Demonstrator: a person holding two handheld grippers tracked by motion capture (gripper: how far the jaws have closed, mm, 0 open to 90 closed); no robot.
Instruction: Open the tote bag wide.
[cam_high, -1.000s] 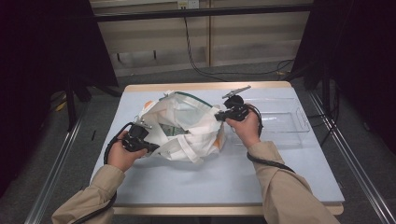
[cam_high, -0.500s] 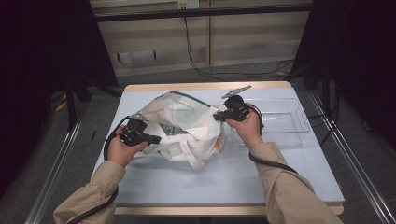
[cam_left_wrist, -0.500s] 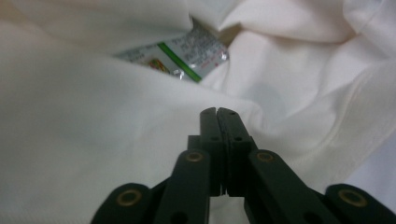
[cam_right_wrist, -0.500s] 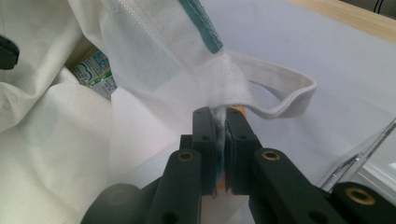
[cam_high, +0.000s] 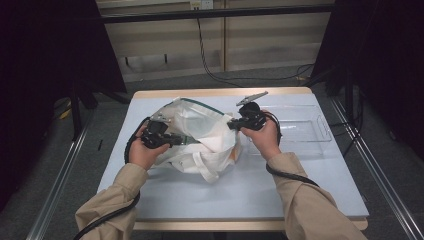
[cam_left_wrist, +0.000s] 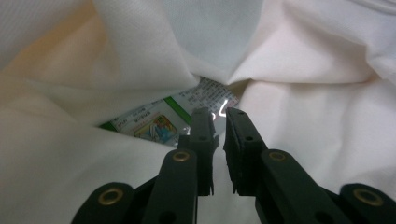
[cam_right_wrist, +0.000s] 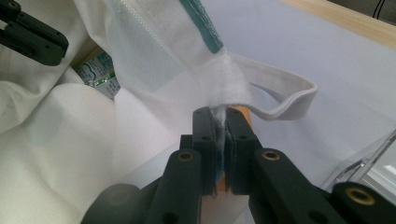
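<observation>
We hold a white fabric tote bag (cam_high: 200, 135) open on the pale blue table (cam_high: 240, 195), taking the bag as our landmark throughout. At the bag's right rim, the right gripper (cam_right_wrist: 221, 121) is clamped on the cloth where a white webbing handle (cam_right_wrist: 285, 105) is sewn on beside a teal trim strip (cam_right_wrist: 203, 28), its jaws pressed tight on the seam and lifting that edge of the mouth. At the bag's left side, the left gripper (cam_left_wrist: 217, 116) has its tips inside the mouth, pointing at a green-and-white printed packet (cam_left_wrist: 173, 116) lying deep among the folds; its jaws have just been opening a little and stand a narrow gap apart, with nothing pinched between them, the packet's shiny edge just beyond the tips. Seen from above, the left gripper (cam_high: 159, 136) reaches in from the bag's left and the right gripper (cam_high: 247, 120) holds the rim on the side facing a clear plastic tray (cam_high: 320, 132), which sits just to the right of the bag with nothing visible inside it. By our reading, the mouth is already held open and the packet found, while the grasp on it and its removal from the bag remain to be done.
</observation>
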